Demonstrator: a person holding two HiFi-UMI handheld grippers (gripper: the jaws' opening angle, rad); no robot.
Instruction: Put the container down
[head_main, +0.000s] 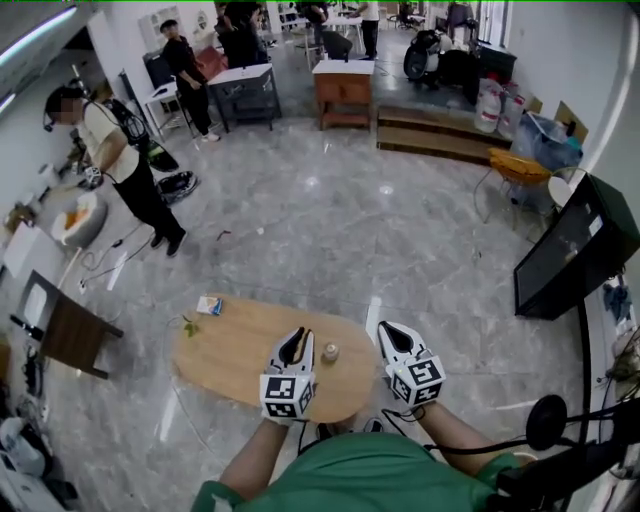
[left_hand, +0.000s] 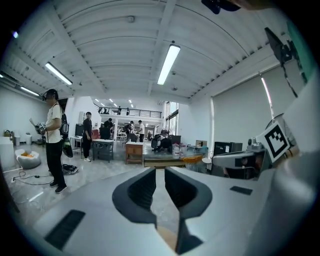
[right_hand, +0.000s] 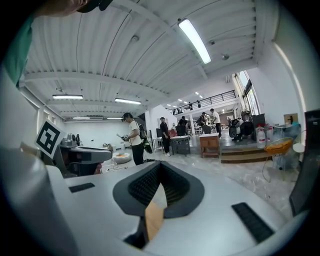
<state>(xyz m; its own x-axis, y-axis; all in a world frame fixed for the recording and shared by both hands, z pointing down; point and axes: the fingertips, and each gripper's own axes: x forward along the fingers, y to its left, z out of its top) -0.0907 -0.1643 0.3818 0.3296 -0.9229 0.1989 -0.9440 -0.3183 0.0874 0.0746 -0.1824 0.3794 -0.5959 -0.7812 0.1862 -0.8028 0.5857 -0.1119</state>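
The oval wooden counter lies straight below the head camera, its long axis running from 9 to 3 o'clock. The two grippers hang over its near right part, both pointing toward 12 o'clock. The left gripper has its jaws drawn together to a thin slit with nothing between them; its own view looks past them at the room, not at any object. The right gripper sits at the counter's 3 o'clock end, jaws meeting at the tips and likewise empty. The container, a small pale round thing, stands on the counter between the grippers, free of both. It lies at about 3 o'clock from the left jaws, just beside them, and at about 8 o'clock from the right jaws, a little farther off, so the left gripper is the nearer. It looks squat and upright, with no long axis that can be made out from above. Judged from this, it is already set down and released. A small carton rests at the counter's 10 o'clock edge, well apart.
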